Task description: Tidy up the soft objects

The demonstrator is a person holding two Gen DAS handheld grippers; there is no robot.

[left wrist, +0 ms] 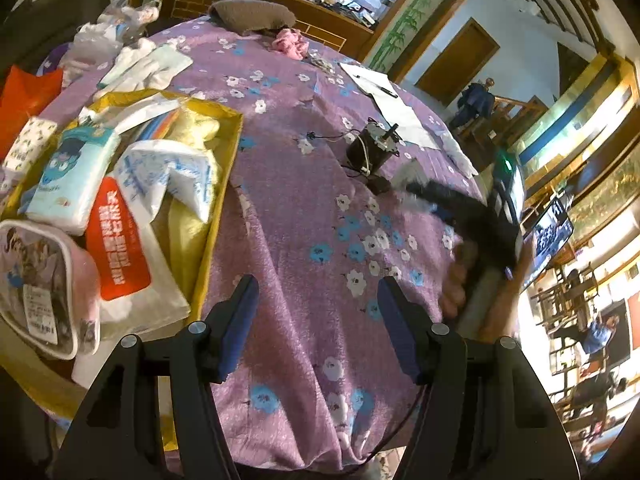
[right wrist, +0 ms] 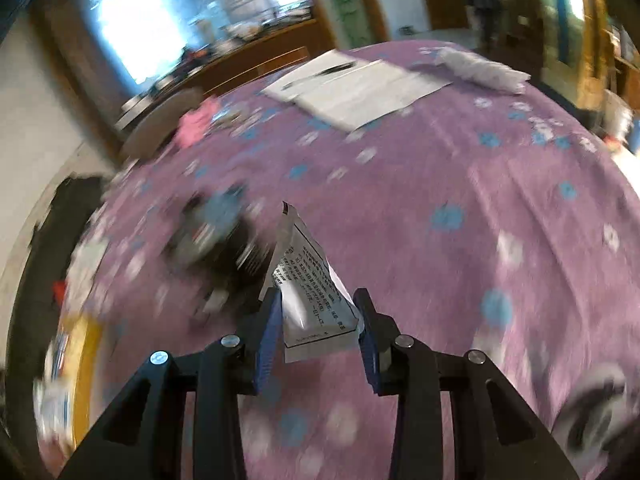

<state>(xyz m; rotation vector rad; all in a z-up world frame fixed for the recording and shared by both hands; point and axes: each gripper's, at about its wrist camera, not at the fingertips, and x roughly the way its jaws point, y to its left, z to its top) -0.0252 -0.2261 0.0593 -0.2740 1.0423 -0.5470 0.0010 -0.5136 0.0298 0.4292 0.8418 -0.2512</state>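
My right gripper (right wrist: 318, 300) is shut on a small white printed packet (right wrist: 308, 280) and holds it above the purple flowered cloth (right wrist: 480, 200). It shows blurred in the left wrist view (left wrist: 404, 180), near a black motor (left wrist: 368, 148). My left gripper (left wrist: 316, 292) is open and empty over the cloth. To its left a yellow box (left wrist: 224, 184) holds several soft packs: a red and white pack (left wrist: 120, 248), a blue-printed white pack (left wrist: 168, 176), a light blue tissue pack (left wrist: 72, 176). A white pack (right wrist: 480, 68) lies at the far right.
White paper sheets with pens (left wrist: 384, 96) lie at the far side. A pink soft item (left wrist: 290, 42) and a brown cushion (left wrist: 252, 14) sit at the back. White bags and cloths (left wrist: 132, 56) lie back left. A pink pouch (left wrist: 36, 288) rests at the box's near corner.
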